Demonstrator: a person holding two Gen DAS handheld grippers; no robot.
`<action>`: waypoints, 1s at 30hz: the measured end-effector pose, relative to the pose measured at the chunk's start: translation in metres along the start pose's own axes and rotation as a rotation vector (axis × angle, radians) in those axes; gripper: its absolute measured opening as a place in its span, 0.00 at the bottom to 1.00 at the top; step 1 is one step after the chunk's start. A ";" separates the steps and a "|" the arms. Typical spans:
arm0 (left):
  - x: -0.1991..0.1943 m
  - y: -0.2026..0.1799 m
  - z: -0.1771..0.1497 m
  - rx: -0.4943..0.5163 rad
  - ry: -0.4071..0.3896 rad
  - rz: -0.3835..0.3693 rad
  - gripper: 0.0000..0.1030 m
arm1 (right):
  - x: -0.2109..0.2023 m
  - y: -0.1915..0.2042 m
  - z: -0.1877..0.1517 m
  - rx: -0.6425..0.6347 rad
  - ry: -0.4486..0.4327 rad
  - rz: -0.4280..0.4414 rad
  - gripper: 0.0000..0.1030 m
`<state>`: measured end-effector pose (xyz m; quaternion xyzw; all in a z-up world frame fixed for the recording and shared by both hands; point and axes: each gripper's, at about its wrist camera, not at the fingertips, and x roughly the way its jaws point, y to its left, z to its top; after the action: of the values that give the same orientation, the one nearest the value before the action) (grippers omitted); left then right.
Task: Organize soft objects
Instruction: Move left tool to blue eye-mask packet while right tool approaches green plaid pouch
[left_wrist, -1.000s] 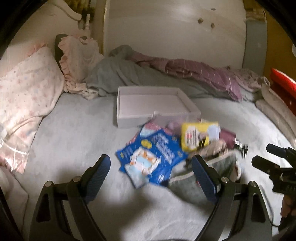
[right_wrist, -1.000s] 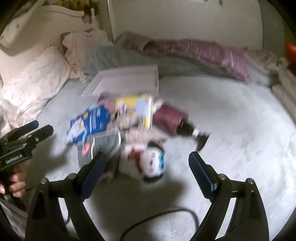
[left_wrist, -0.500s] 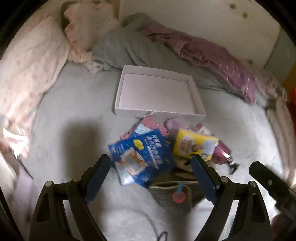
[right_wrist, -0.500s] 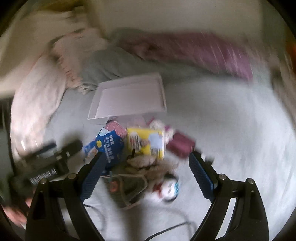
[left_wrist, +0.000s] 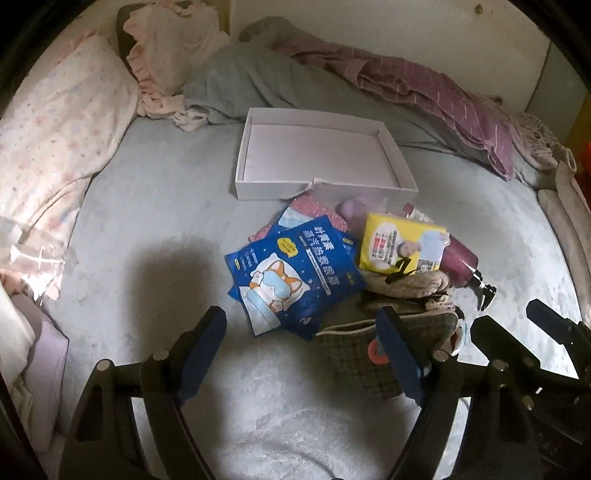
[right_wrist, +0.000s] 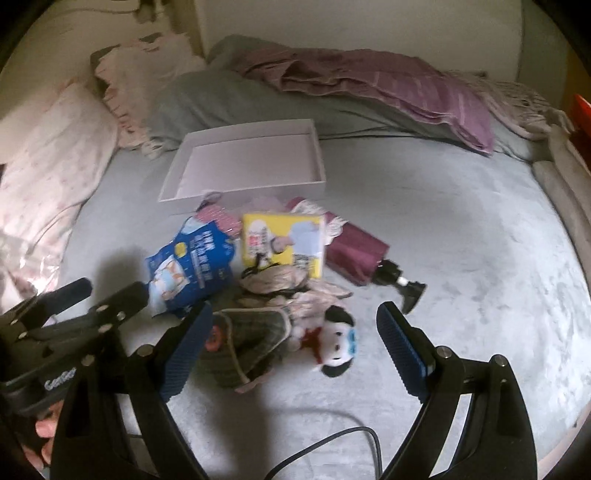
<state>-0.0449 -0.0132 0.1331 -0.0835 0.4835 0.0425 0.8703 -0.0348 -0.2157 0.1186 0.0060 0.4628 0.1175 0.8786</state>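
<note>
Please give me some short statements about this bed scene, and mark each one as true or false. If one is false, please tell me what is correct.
1. The white box has nothing inside it. True.
2. The left gripper is shut on the blue packet. False: its jaws are open and hold nothing; the packet lies on the bed ahead of them.
3. The yellow packet lies between the blue packet and the maroon pump bottle. True.
4. The plush toy is inside the white box. False: it lies on the bed, in front of the right gripper.
5. The right gripper has open jaws. True.
</note>
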 end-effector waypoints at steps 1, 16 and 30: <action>0.001 -0.001 0.000 0.006 0.003 0.000 0.81 | 0.000 0.000 0.000 0.000 -0.002 0.009 0.88; 0.013 -0.006 -0.003 0.045 0.072 0.020 0.81 | 0.000 0.004 -0.003 -0.012 0.026 0.019 0.88; -0.006 0.014 0.000 -0.005 0.041 0.002 0.82 | -0.011 0.003 -0.004 -0.140 -0.113 0.208 0.71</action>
<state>-0.0502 0.0007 0.1362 -0.0859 0.5011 0.0430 0.8600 -0.0448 -0.2153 0.1259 -0.0007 0.4001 0.2393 0.8847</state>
